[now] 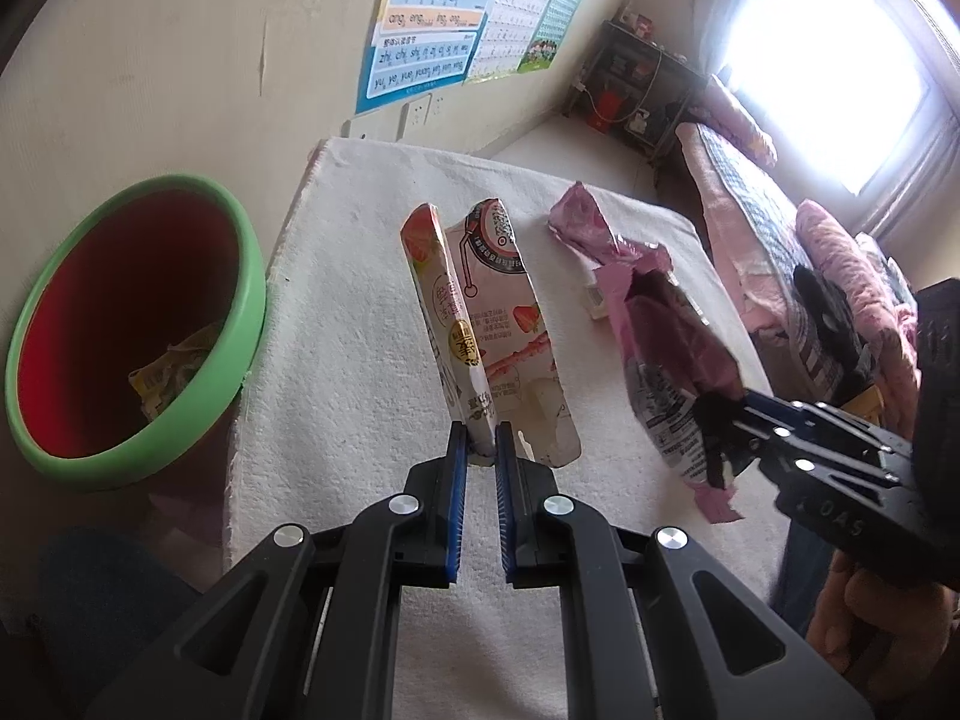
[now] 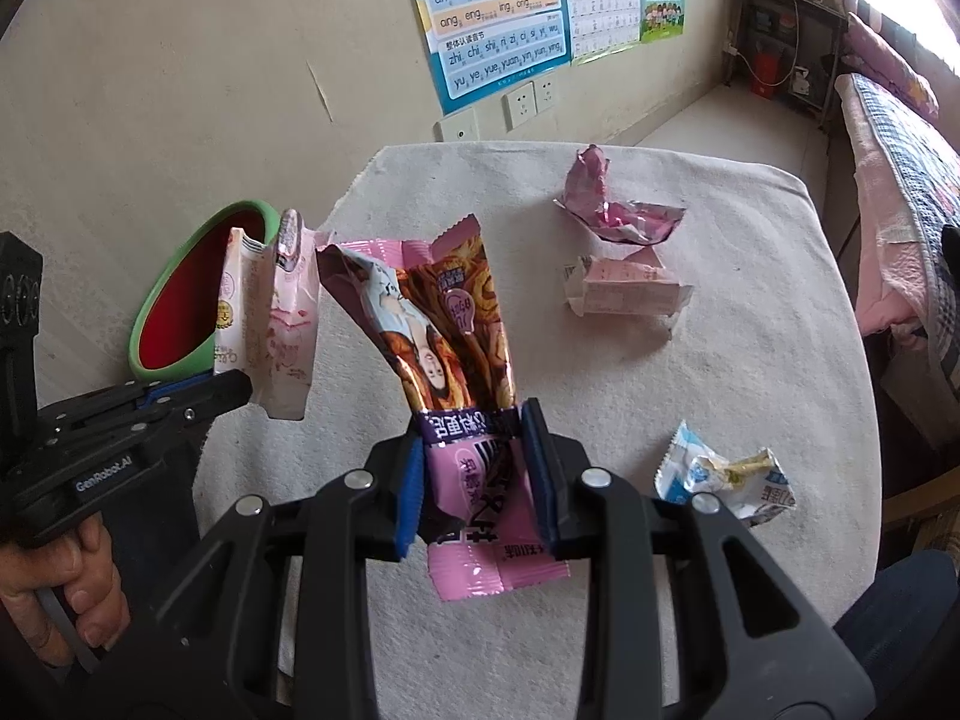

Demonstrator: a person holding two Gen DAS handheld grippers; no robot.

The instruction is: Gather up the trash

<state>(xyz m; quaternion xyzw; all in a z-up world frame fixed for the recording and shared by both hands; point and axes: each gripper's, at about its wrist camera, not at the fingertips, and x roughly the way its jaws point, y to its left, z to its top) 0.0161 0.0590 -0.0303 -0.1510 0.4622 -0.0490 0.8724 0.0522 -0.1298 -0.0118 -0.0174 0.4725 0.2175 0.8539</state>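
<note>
Left gripper clamped on the bottom edge of a white strawberry-print carton, held up off the white-clothed table. Red bin with green rim sits off to the left of its fingers, yellow wrapper inside. Right gripper pinches a pink snack wrapper between its blue pads, also raised. Ahead of the right fingers on the cloth: crumpled pink wrapper, small pink box; to their right, a blue-white wrapper.
</note>
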